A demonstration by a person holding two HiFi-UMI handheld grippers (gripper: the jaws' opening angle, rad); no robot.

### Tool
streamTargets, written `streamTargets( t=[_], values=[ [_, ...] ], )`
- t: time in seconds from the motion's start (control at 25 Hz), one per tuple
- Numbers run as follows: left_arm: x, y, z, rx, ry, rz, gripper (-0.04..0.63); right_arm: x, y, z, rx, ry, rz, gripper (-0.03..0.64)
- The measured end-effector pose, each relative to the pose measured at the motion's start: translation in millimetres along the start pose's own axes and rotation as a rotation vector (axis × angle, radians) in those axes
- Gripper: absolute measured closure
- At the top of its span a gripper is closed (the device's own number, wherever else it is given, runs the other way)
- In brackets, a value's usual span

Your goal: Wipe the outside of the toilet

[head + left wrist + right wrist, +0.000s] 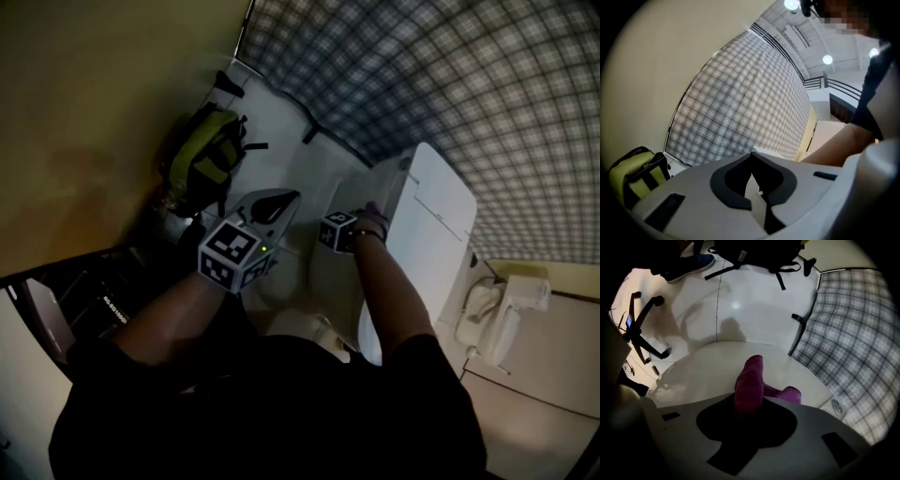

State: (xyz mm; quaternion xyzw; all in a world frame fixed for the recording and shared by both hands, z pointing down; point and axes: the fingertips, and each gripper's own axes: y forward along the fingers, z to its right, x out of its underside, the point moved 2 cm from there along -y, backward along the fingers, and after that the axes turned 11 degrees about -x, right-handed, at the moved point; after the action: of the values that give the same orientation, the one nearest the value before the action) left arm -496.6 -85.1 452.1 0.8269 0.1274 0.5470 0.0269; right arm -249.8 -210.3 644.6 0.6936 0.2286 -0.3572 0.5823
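Magenta cloth (pixel 749 378), clenched by right gripper (pixel 749 404), half hidden above toilet (pixel 705 369); left gripper (pixel 751 158) closed.

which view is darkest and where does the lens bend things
Head view: darkest, the shirt at the bottom nearly black, checked wall bowed. Left gripper view: brightest, ceiling lights blown out, the same wall curved. Right gripper view: black corners, a glare spot on the floor, the purple cloth dim.
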Motion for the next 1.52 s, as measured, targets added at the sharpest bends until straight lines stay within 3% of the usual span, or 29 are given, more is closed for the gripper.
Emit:
streamTargets(
  t=[0.16, 0.32, 0.64, 0.84, 1.0, 1.12, 1.32, 1.52],
  values=[
    [-7.6, -1.3, 11.8, 0.076, 0.069, 0.033, 0.601, -41.1, 31.7, 7.5, -0.039, -0.051, -0.027, 0.495],
    [-3.2, 6.3, 18.3, 0.098, 0.131, -0.013, 0.601, -98.3, 98.7, 25.4, -0.059, -0.102, 0.014, 0.497],
    [21.7, 21.8, 9.0, 0.049, 0.128, -0.149, 0.601, -147.9, 146.2, 22.9, -0.122, -0.126, 0.070, 0.497],
    [25.2, 29.5, 11.3, 0.057, 0.113, -0.156, 0.601, -134.3, 109.9, 28.1, -0.112, -0.091, 0.148, 0.494],
    [17.5, 25.7, 24.6, 0.092, 0.106, -0.116, 0.601, -109.8, 48.9, 38.9, -0.048, -0.075, 0.207, 0.494],
    [10.3, 17.1, 32.3, 0.118, 0.109, -0.077, 0.601, -80.0, -7.8, 63.9, 0.020, 0.001, 0.275, 0.494],
    [-3.9, -5.2, 26.5, 0.127, 0.093, -0.021, 0.601, -23.6, -46.8, 104.1, 0.114, 0.108, 0.187, 0.495],
    [-13.2, -18.1, 17.7, 0.129, 0.088, -0.005, 0.601, -2.1, -8.6, 126.7, 0.108, 0.141, 0.032, 0.495]
  ],
)
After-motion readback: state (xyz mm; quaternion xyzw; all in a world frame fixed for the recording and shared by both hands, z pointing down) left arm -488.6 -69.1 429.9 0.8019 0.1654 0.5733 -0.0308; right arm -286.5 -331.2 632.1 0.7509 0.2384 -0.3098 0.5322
